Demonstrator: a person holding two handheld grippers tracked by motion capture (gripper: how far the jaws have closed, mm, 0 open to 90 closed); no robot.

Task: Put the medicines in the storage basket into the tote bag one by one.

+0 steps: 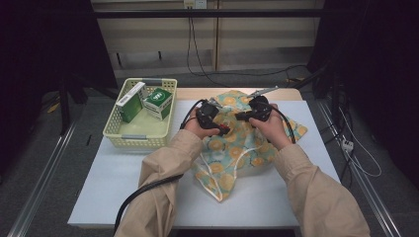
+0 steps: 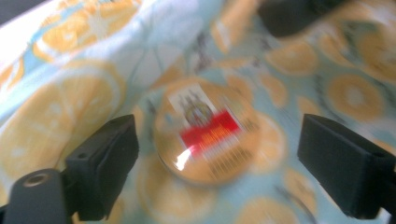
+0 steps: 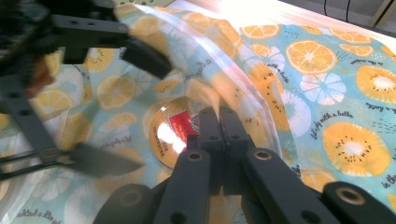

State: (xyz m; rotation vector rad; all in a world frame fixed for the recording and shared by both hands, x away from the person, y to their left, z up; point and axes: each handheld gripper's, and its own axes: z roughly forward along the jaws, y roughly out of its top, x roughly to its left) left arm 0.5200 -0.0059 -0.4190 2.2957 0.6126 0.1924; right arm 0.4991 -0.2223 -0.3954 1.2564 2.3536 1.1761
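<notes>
Left gripper [image 2: 212, 154] has its jaws wide around a round tin [image 2: 208, 133] (red label) inside the fruit-print drawstring bag [image 1: 247, 143], right gripper [image 3: 219, 116] at 3 o'clock pinches the bag's edge.

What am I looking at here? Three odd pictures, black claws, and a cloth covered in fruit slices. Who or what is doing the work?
There is no robot here: a person at a table holds a hand tool with two black jaws in each hand. The high view looks down from above; the left gripper and the right gripper meet over a drawstring bag printed with orange slices, lying on the table. The other two pictures come from small cameras riding on each tool, looking along its jaws. The left gripper's jaws stand wide apart around a round tin with a red label, which seems to lie inside the bag, without pressing it. The right gripper's jaws are closed, apparently pinching the bag's clear edge. To the left stands a pale yellow basket holding two green and white boxes.
</notes>
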